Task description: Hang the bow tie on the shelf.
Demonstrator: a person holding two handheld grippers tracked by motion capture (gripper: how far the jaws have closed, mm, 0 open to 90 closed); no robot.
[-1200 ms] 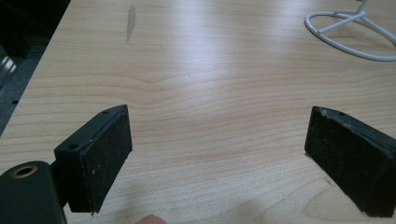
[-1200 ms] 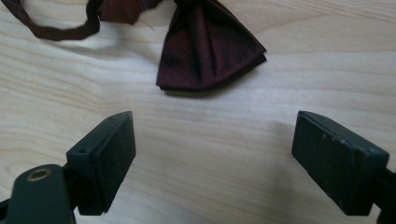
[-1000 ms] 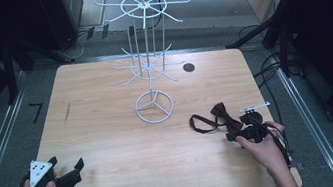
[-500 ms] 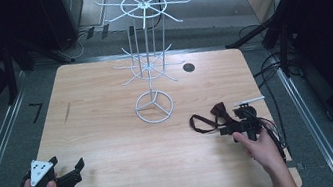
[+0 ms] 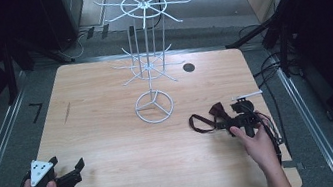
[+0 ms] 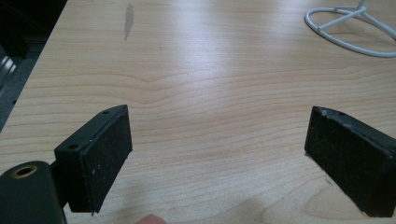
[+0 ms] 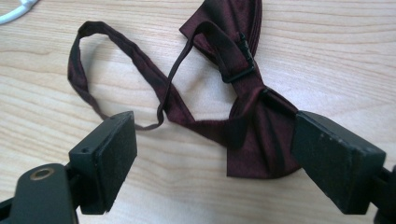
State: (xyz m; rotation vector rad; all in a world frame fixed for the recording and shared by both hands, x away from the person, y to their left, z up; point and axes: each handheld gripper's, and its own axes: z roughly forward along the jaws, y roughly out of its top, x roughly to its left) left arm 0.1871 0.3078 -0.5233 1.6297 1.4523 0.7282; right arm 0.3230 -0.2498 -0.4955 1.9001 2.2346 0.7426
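Pale wooden table [image 5: 110,133] (dark surroundings)

Maroon bow tie [image 7: 252,135] — white wire rack [image 5: 149,66] — pale wood-grain table [image 5: 110,133].

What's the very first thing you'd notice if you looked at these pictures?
The tall white wire rack with spokes like a wheel, standing at the table's far middle. Next, the dark red bow tie with its looping strap, lying on the wood between the open jaws of the right tool.

Wood table [image 5: 110,133], white wire rack [image 5: 155,106] mid, maroon bow tie [image 7: 243,93] rt side
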